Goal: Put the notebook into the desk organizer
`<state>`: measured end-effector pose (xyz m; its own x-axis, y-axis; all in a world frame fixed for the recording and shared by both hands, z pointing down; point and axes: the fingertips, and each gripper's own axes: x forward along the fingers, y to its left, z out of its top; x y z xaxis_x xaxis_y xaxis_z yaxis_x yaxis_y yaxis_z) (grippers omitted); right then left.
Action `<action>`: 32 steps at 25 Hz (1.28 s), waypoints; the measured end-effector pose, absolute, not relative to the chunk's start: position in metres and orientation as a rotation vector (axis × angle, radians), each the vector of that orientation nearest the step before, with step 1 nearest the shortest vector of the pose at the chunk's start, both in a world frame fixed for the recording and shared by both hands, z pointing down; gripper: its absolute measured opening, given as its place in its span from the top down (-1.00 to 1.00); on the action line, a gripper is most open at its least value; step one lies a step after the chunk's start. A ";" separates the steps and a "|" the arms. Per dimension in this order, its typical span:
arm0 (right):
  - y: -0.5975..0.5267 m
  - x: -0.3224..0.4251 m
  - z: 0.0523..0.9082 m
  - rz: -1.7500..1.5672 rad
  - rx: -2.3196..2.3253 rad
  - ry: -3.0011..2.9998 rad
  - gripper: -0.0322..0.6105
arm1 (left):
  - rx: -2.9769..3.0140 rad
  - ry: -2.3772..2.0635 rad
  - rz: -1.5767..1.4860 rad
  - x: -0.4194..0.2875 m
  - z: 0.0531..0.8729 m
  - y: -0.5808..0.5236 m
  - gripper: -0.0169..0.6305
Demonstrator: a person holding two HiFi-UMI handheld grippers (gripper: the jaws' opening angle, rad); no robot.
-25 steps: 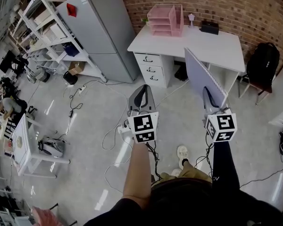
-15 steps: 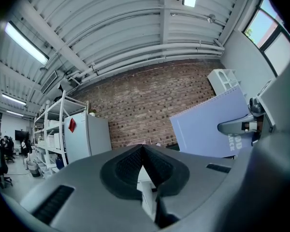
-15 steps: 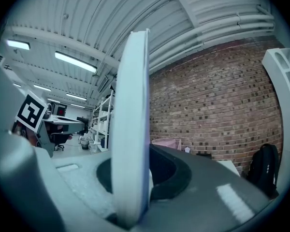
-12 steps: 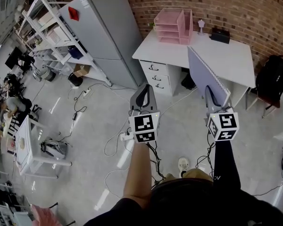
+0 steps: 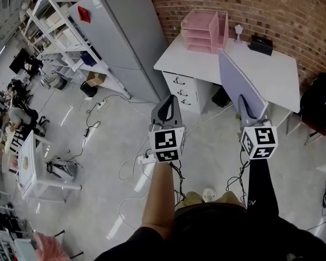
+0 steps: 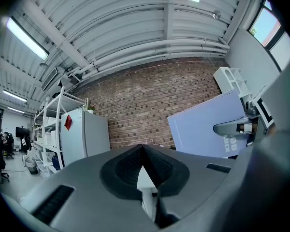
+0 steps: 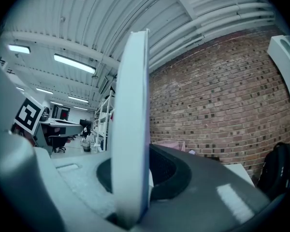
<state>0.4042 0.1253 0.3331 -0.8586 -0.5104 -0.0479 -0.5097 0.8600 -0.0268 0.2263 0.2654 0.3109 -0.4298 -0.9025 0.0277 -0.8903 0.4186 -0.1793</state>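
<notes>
Both arms reach forward, held level. Right gripper: jaws clenched on the upright notebook. Left gripper: jaws pressed together. Desk organizer on counter.

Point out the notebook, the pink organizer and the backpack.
notebook [image 5: 236, 85], head view, middle of its lilac cover.
pink organizer [image 5: 205, 31], head view, front of its trays.
backpack [image 5: 321, 99], head view, its black body.

Lab/workshop-type office: brick wall, metal shelving racks, surface w/ drawers, cables across floor.
</notes>
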 end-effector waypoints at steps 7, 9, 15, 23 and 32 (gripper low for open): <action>0.107 0.391 0.331 -0.044 -0.812 2.967 0.78 | -1.633 2.590 -0.250 0.211 0.308 0.252 0.92; 0.102 0.384 0.332 -0.048 -0.813 2.964 0.78 | -1.629 2.592 -0.249 0.203 0.308 0.248 0.92; 0.083 0.351 0.337 -0.045 -0.809 2.972 0.78 | -1.633 2.597 -0.254 0.172 0.318 0.230 0.92; 0.046 0.279 0.345 -0.037 -0.836 2.980 0.78 | -1.697 2.568 -0.230 0.099 0.328 0.178 0.92; -0.011 0.190 0.354 -0.065 -0.963 2.987 0.78 | -1.839 2.466 -0.253 0.013 0.328 0.095 0.92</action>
